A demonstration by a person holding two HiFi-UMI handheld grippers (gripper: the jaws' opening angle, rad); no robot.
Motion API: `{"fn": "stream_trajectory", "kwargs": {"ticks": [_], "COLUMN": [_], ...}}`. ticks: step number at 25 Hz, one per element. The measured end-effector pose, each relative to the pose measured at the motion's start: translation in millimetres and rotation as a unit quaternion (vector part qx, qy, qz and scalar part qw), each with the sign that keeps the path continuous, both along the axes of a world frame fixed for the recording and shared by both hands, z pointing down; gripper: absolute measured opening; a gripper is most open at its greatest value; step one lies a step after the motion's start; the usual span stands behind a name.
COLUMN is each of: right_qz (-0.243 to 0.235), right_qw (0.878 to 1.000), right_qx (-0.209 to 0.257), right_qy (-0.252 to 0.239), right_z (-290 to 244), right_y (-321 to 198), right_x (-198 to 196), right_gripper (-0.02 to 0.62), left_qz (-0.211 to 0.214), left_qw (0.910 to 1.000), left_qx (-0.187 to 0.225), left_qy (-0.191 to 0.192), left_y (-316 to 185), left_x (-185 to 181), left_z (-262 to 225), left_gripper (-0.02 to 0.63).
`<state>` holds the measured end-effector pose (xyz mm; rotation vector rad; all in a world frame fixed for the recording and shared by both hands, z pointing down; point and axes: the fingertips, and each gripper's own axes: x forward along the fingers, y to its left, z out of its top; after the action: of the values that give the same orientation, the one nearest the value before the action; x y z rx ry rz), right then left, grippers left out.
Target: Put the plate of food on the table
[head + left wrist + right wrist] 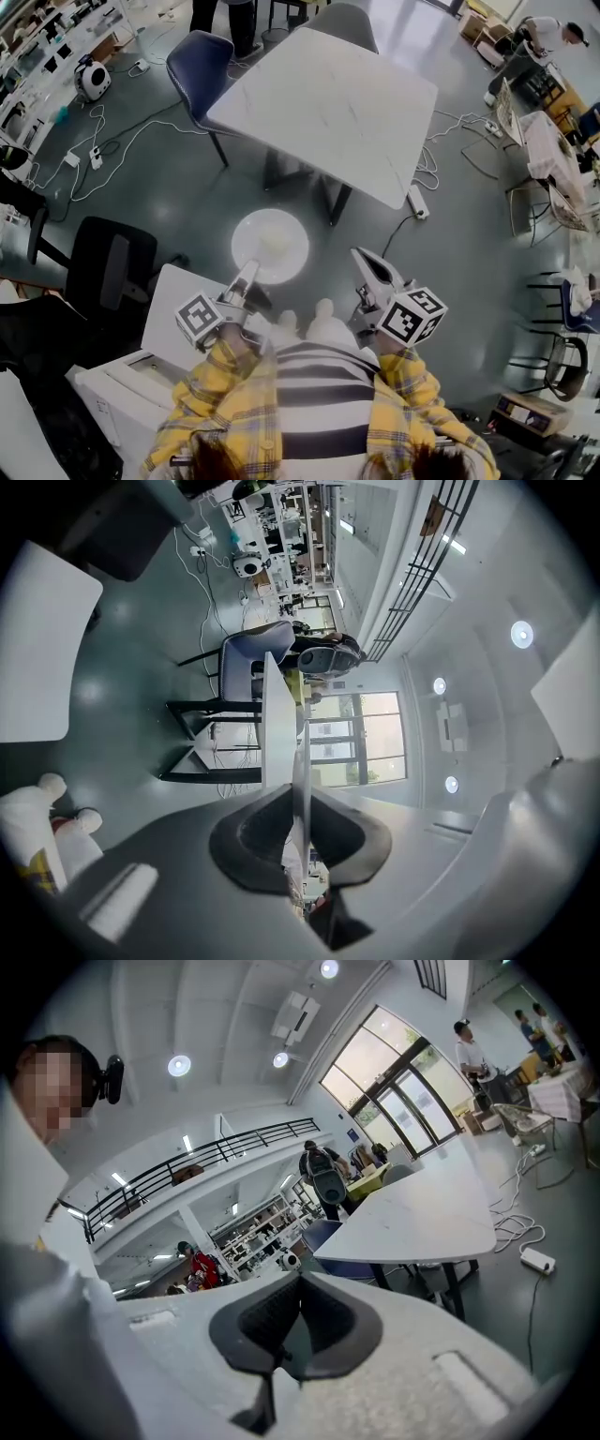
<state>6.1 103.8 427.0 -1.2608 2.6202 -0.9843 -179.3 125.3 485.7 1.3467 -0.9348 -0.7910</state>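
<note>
In the head view a round white plate (246, 251) with a pale heap of food (276, 242) hangs above the grey floor, short of the white marble-topped table (328, 98). My left gripper (248, 272) is shut on the plate's near-left rim. In the left gripper view that rim (300, 771) runs edge-on between the pinched jaws of the left gripper (298, 803). My right gripper (360, 255) is held to the right of the plate, apart from it. In the right gripper view the right gripper (300, 1283) is shut with nothing in it, and the table (422, 1213) lies ahead.
A blue chair (200, 64) and a grey chair (342, 22) stand at the table's far side. A power strip (417, 202) and cables lie on the floor by the table's right corner. A black office chair (108, 267) and a white cabinet (164, 314) are at my left.
</note>
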Motion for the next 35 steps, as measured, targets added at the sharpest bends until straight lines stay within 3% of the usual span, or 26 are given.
{"fn": "stream_trajectory", "kwargs": {"ticks": [8,22,35], "right_qz": [0.006,-0.010,-0.027], "right_qw": [1.000,1.000,0.999], "right_qx": [-0.002,0.009,0.017], "right_qy": [0.003,0.004,0.011], "right_z": [0.3,0.0,1.9], "right_y": [-27.3,-92.7,-138.5], "right_x": [20.0,66.6,90.3], "right_gripper": [-0.002,-0.003,-0.002], "left_qz": [-0.007,0.037,0.049], "left_qw": [0.9999,0.9979,0.9957], "left_qx": [-0.003,0.035,0.042], "left_qy": [-0.014,-0.040,-0.066], "left_y": [-35.7,-130.6,-186.6], "left_x": [13.1,94.5,136.2], "left_z": [10.5,-11.7,-13.5], "left_gripper": [0.017,0.017,0.017]}}
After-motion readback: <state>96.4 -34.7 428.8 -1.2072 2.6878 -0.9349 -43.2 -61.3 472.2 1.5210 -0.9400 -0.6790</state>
